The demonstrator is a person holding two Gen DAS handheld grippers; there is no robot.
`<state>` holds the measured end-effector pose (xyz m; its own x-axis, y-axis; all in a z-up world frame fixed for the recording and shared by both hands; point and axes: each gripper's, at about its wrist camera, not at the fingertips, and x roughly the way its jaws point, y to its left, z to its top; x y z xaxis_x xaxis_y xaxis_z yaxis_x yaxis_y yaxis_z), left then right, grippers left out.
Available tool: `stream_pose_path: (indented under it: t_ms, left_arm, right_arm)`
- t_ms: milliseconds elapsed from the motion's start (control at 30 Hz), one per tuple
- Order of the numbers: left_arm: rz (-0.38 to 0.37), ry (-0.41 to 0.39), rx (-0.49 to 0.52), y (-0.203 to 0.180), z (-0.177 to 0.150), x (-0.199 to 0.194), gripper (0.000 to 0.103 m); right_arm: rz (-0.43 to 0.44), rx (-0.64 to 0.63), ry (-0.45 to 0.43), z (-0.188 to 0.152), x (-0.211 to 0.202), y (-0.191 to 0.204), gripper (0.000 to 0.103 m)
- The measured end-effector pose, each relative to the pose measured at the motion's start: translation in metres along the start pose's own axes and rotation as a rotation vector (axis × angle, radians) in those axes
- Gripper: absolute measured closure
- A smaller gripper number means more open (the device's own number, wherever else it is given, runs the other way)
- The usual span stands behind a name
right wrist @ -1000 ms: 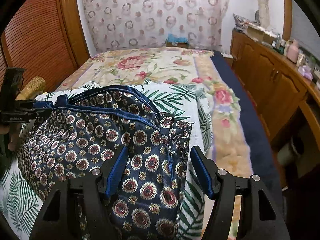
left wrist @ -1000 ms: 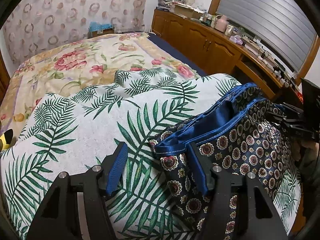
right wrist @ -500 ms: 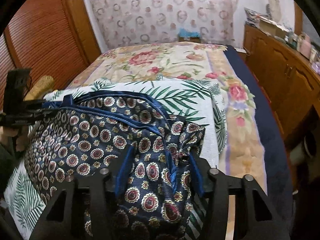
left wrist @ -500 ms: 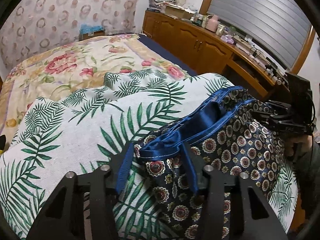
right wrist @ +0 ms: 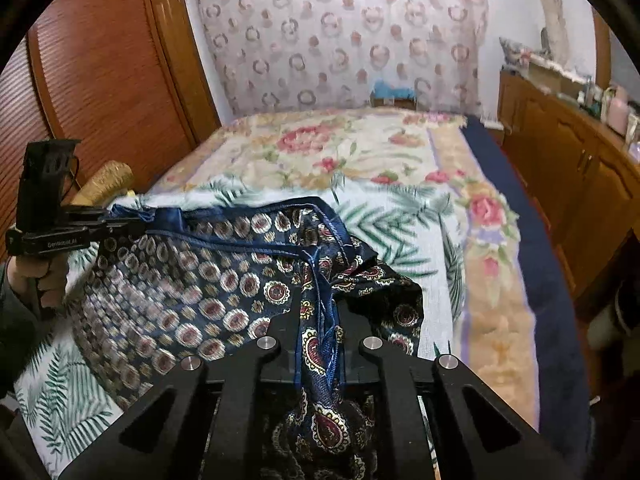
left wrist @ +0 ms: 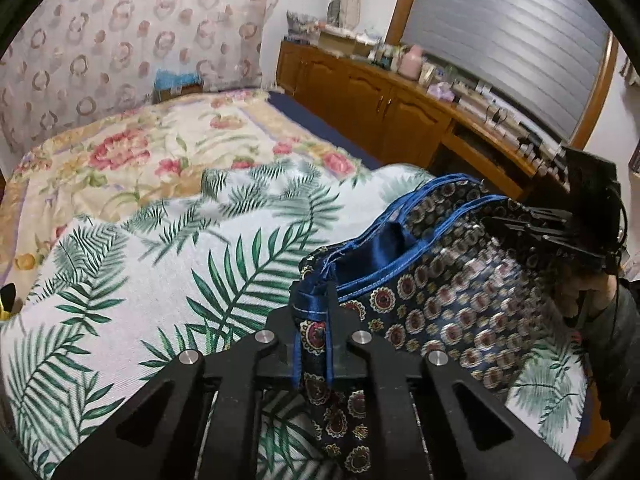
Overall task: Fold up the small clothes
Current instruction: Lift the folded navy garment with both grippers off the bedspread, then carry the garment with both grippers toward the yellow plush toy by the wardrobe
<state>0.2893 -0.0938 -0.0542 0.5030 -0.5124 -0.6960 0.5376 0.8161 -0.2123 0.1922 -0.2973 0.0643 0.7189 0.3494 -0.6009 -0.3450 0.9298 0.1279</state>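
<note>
A small navy garment (left wrist: pixel 432 304) with round medallion print and blue trim hangs stretched between my two grippers above the bed. My left gripper (left wrist: pixel 313 316) is shut on one waistband corner. My right gripper (right wrist: pixel 320 312) is shut on the other corner; the cloth (right wrist: pixel 208 280) sags between them. In the left wrist view the right gripper (left wrist: pixel 560 236) shows at the far right, gripping the cloth. In the right wrist view the left gripper (right wrist: pixel 80 232) shows at the far left, held by a hand.
A white palm-leaf cloth (left wrist: pixel 160 280) covers the near part of the bed, over a floral bedspread (left wrist: pixel 160 148). A wooden cabinet (left wrist: pixel 380 104) with clutter on top runs along the right. A wooden wardrobe (right wrist: pixel 100 80) stands on the left.
Both grippers went from open to shut on the garment's waistband corners. The garment has been lifted off the bed and pulled taut between them.
</note>
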Motion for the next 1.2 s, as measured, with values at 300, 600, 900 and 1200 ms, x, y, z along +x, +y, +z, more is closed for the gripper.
stream_pose_path:
  t_ms: [300,600,900,1200]
  left_arm:
    - [0.004,-0.141,0.010,-0.012,0.001,-0.062,0.095]
    - [0.082,-0.255,0.005,-0.001,-0.009,-0.118,0.095]
    - [0.187,-0.319,-0.033,0.022,-0.032,-0.166,0.095]
    - [0.324,-0.389,-0.108,0.063,-0.071,-0.216,0.095]
  right_arm:
    - [-0.009,-0.041,-0.132,0.001,-0.041,0.021,0.093]
    - [0.024,-0.123,-0.205,0.002,-0.056,0.052,0.093]
    - [0.086,-0.222,-0.217,0.020,-0.039,0.075,0.093]
    - [0.172,-0.354,-0.220,0.057,-0.012,0.097,0.093]
